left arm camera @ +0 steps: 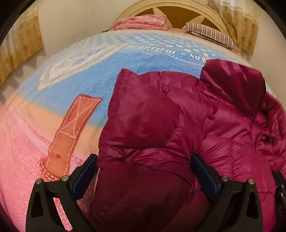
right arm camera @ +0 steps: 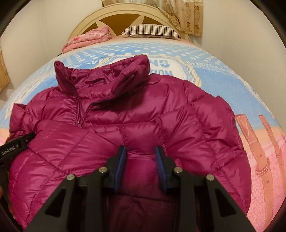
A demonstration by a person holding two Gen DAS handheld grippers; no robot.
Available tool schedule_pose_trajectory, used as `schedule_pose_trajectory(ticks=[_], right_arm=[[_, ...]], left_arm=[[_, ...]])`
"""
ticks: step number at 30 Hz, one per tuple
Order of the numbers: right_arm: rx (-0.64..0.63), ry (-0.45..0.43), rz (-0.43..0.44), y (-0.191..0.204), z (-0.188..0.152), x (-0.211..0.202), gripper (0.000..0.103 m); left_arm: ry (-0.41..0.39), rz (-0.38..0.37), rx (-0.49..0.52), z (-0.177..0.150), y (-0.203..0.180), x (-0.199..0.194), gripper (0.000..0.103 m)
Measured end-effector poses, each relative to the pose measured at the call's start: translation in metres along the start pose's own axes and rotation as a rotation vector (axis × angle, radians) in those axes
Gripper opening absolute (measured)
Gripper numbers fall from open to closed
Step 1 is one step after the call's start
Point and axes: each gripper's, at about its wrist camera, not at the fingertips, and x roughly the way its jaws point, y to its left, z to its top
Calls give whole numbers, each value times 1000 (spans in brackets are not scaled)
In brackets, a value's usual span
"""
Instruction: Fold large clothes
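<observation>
A magenta quilted puffer jacket lies on the bed, collar toward the headboard, zipper partly open. In the left wrist view its folded sleeve and side fill the middle and right. My left gripper is open, its jaws wide apart on either side of a bulge of jacket fabric. My right gripper has its jaws narrowed around a fold of the jacket's lower front, blue pads touching fabric. The left gripper's body shows at the left edge of the right wrist view.
A fleece blanket in blue and pink with strap prints covers the bed. A folded pink cloth and a striped pillow lie by the cream headboard. Curtains hang behind.
</observation>
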Motion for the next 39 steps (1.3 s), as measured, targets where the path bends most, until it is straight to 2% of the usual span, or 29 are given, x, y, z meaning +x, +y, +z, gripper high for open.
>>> schedule_pose_trajectory(ticks=[16,19,21,24,27,29,31,32,35,39], right_arm=[[-3,-15,-4,1,-3,-3,36],[-3,-15,2,0,-2,-7,36],[26,-31,19,-7,2,-19,38],[56,-108,6,-17,13,-42,41],[55,-106,-27,-20,31,-39,41],[35,-69,-36,-19,38,-26,41],[3,-48,-46,-16,41,-14,41],[-12,-44,-46,-15,41,-9,41],[-20,-35,-47,-16,31,2,41],[-30,-37,-29,-17,19,9,45]], left_arm=[[-7,14,5,-2,0,4,102],[-20,73,55,1,-8,-8,102],[-65,108,116,4,-17,-26,102],[-131,55,115,12,-25,-56,102],[-150,-27,114,20,-43,-72,102],[-114,-36,148,23,-58,-64,102],[-113,18,194,24,-69,-47,102],[-86,36,207,26,-70,-31,102],[27,6,179,29,-62,7,102],[17,-38,139,28,-53,16,102]])
